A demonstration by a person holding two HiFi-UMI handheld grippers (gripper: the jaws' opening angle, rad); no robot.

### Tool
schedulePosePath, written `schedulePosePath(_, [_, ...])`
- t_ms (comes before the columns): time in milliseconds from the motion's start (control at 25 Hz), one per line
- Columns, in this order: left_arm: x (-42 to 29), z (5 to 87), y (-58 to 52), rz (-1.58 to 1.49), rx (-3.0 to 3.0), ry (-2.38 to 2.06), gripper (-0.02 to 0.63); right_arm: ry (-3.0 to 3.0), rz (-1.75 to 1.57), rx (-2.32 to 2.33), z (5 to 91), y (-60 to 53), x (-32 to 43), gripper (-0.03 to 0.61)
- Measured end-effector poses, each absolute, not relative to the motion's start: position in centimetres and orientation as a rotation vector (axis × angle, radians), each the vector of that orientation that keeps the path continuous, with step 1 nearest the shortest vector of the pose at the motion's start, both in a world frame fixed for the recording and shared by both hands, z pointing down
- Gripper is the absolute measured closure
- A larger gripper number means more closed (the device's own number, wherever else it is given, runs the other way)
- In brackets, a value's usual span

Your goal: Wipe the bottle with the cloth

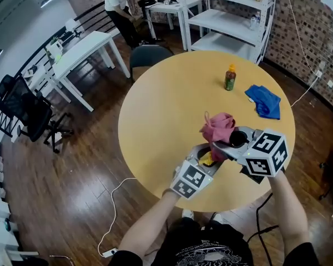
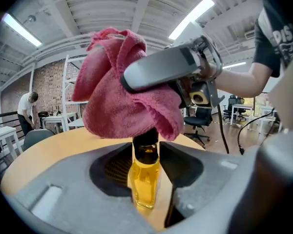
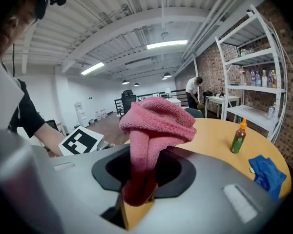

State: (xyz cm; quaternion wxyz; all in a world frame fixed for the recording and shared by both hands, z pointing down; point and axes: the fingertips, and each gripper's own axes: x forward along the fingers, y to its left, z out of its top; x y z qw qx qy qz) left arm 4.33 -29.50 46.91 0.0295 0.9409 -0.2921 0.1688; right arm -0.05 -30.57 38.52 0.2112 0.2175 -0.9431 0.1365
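A small bottle (image 2: 145, 178) of yellow liquid with a black cap stands upright between the jaws of my left gripper (image 1: 204, 160), low over the round table's near edge. Both jaws lie against its sides. My right gripper (image 1: 221, 146) is shut on a pink cloth (image 1: 218, 127). In the left gripper view the pink cloth (image 2: 118, 99) is draped over the bottle's cap and hides it. The right gripper view shows the cloth (image 3: 155, 126) bunched and rising out of the jaws, with the bottle hidden behind it.
An orange-capped sauce bottle (image 1: 230, 77) and a blue cloth (image 1: 264, 101) lie on the far right part of the yellow table (image 1: 155, 121). A dark chair (image 1: 147, 55) stands at its far edge. White tables, shelves and a person are in the background.
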Motion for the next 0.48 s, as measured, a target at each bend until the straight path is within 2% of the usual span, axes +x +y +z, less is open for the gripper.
schedulePosePath(80, [4.3,46.9,-29.7,0.517,2.902,-0.899,0.453,-2.621,0.401,0.629,38.7,-31.1,0.9,0.476])
schedulePosePath(480, [4.6,46.7,-29.9,0.506,2.900,-0.879,0.460,-2.634,0.505,0.745,40.0,-32.0,4.6,0.476])
